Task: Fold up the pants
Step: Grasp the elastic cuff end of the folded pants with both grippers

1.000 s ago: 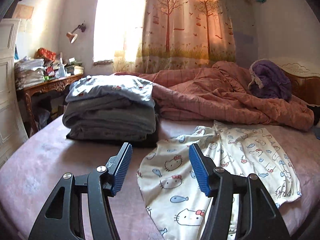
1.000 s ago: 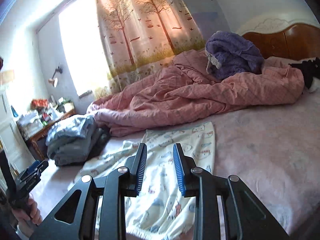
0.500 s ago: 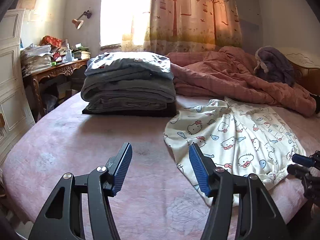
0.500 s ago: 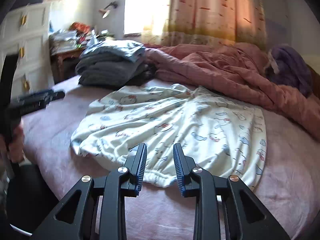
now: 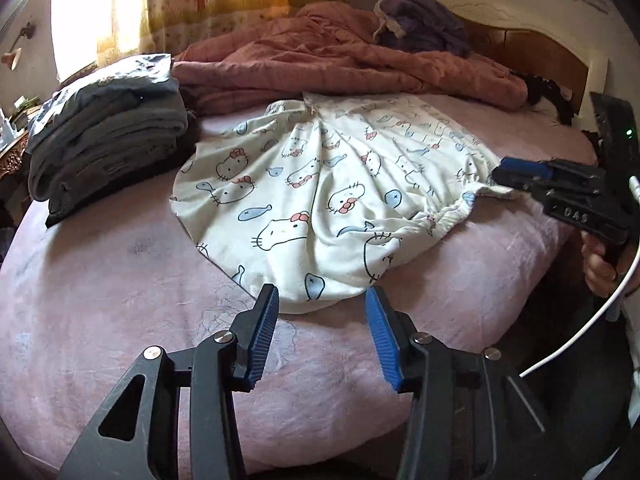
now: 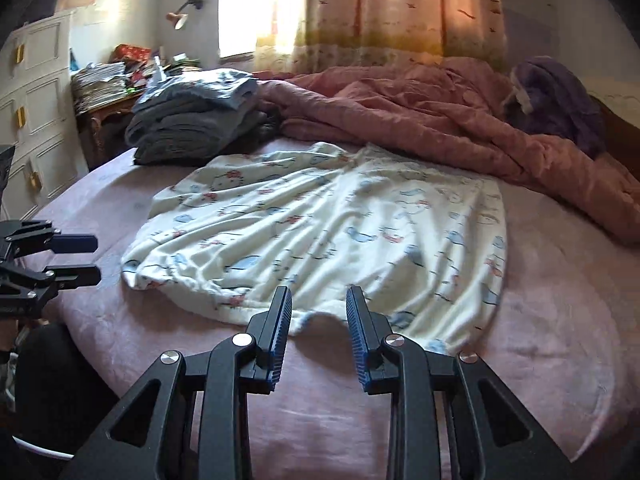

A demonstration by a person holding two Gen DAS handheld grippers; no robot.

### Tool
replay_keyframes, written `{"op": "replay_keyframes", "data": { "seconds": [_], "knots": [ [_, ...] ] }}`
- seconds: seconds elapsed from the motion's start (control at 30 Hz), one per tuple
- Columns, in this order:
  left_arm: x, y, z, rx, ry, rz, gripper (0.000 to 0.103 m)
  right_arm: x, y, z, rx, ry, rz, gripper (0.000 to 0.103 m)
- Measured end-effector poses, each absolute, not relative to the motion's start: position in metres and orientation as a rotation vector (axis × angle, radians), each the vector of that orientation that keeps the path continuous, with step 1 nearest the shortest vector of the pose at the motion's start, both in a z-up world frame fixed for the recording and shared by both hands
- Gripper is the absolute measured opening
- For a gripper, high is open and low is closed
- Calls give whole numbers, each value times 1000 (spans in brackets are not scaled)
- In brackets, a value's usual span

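Now, line by line:

Pants (image 5: 320, 196): cream, printed with cat faces and fish, spread flat but rumpled on the pink bed (image 5: 120, 288); elastic waistband (image 5: 452, 214) gathered toward the right side in the left wrist view; near hem close to the bed's front edge.

Left gripper (image 5: 320, 334): jaws wide, nothing between them; poised just short of the pants' near edge, over bare bedsheet; not touching the cloth as far as can be told.

Right gripper (image 6: 318, 328): jaws moderately apart, holding nothing; tips at the edge of the pants (image 6: 320, 232), the fabric's border lying just between and beyond them; contact with the cloth cannot be told.

Right gripper seen from the left wrist (image 5: 560, 188): at the right side, blue tips right at the waistband end.

Left gripper seen from the right wrist (image 6: 60, 260): at the left edge, apart from the pants, beside the bed.

Folded clothes (image 5: 108, 140): grey and blue stack on the bed, left of the pants, just beside them.

Quilt (image 5: 340, 68): pink, bunched behind the pants, along the far side of the bed.

Purple blanket (image 5: 420, 20): heaped on the quilt near the headboard (image 5: 540, 60).

Curtain (image 6: 400, 8): tree-patterned, backlit, behind the bed.
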State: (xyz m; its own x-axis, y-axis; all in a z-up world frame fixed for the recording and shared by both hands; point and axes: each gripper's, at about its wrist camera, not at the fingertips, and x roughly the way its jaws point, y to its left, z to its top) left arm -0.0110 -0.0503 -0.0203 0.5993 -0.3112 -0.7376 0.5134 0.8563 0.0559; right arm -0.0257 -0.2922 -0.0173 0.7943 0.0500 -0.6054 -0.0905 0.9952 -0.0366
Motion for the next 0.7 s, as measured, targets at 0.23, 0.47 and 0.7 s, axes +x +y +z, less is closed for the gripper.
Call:
{"op": "replay_keyframes", "data": {
  "seconds": [0.23,0.47,0.7],
  "knots": [
    [20,-71,-44,352,898,-386,30,-24,-316,-39,-109,766,74,28],
    [42,-67,-23,254,842,-418,6,-27,-305,-45,-204,770,115,44],
    [98,-69,-19,178,863,-372,6,1,-303,-40,-227,752,-7,46]
  ]
}}
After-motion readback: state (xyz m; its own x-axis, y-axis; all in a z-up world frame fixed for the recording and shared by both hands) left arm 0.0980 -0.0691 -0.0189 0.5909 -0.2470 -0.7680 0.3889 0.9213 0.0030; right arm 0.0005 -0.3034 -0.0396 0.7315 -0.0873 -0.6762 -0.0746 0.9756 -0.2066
